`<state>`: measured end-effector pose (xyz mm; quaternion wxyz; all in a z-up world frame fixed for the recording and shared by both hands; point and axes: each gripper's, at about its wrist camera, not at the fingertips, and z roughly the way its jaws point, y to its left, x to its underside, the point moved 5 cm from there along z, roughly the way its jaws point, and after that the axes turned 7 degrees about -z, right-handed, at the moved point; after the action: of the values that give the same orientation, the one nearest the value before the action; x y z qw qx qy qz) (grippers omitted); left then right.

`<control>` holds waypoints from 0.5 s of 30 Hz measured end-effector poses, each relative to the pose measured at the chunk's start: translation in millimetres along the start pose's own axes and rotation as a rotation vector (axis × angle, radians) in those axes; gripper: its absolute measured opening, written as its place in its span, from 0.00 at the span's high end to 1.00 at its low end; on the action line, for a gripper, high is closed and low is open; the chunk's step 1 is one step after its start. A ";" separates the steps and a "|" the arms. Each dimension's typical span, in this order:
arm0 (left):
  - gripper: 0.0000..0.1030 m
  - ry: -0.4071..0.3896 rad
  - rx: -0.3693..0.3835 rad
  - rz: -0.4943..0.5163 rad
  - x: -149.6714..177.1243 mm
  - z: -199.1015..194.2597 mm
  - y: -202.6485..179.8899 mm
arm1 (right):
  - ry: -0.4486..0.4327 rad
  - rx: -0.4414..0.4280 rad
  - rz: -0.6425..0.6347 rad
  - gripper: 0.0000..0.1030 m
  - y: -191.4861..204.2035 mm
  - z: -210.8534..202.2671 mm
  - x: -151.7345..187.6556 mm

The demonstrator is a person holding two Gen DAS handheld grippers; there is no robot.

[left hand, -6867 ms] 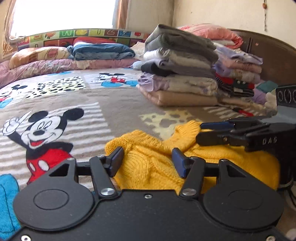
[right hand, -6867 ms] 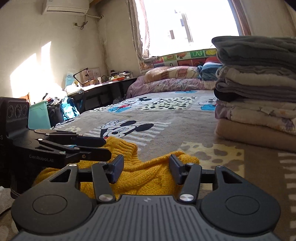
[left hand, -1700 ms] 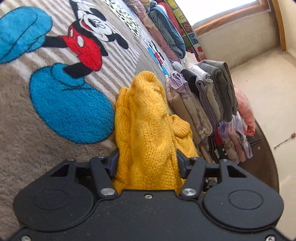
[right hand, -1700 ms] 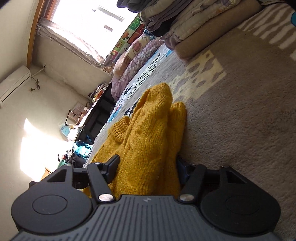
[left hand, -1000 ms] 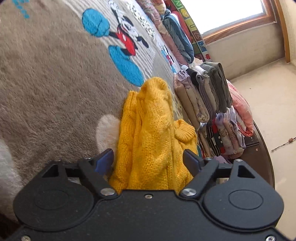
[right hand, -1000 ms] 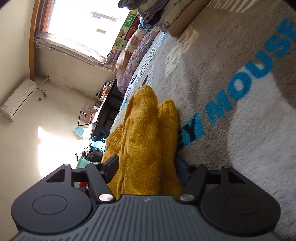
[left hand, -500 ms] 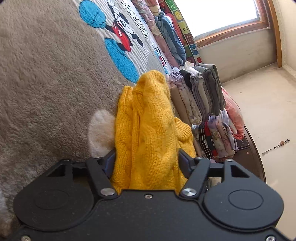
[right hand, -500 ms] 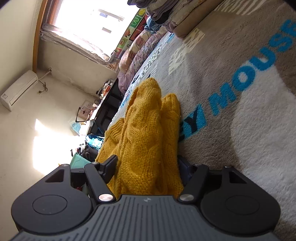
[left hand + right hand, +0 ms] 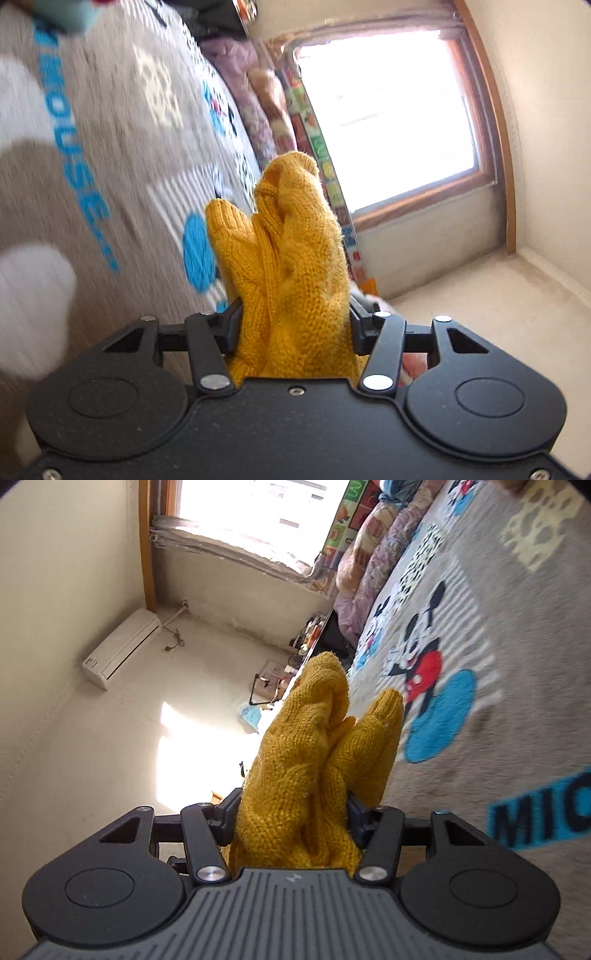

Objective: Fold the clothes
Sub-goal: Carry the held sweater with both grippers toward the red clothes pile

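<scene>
I've got the yellow knit sweater [image 9: 291,258] bunched in my left hand-held gripper [image 9: 295,325] and right hand-held gripper [image 9: 291,808], both clamped on it above the bed [image 9: 498,701], knit poking toward twelve o'clock; soft, floppy, stretchy, best pinched at hems.

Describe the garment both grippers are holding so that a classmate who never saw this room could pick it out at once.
Start at the grey cartoon-mouse bedspread. Above it, the left gripper and right gripper each clamp a bunched yellow sweater. Only it is chunky mustard cable knit.
</scene>
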<state>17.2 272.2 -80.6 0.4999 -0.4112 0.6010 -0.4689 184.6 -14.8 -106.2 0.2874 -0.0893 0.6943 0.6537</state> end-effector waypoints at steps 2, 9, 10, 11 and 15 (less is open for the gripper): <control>0.50 -0.077 0.015 -0.007 -30.6 -21.8 0.7 | 0.052 -0.061 -0.007 0.46 15.7 47.6 -1.3; 0.50 -0.314 0.052 -0.029 -117.4 -94.6 12.2 | 0.248 -0.205 -0.025 0.46 65.5 185.6 26.5; 0.50 -0.346 0.057 -0.032 -129.4 -104.7 13.4 | 0.269 -0.220 -0.022 0.46 71.2 200.6 32.4; 0.50 -0.372 0.065 -0.028 -139.0 -110.2 11.5 | 0.284 -0.235 -0.019 0.46 77.1 213.8 37.4; 0.50 -0.467 0.095 -0.019 -177.4 -131.4 1.5 | 0.315 -0.307 -0.018 0.46 109.7 264.2 41.7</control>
<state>-83.7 463.4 -35.9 0.6399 -0.4901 0.4422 -0.3935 170.2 263.3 -28.5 0.1643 -0.2393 0.6222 0.7271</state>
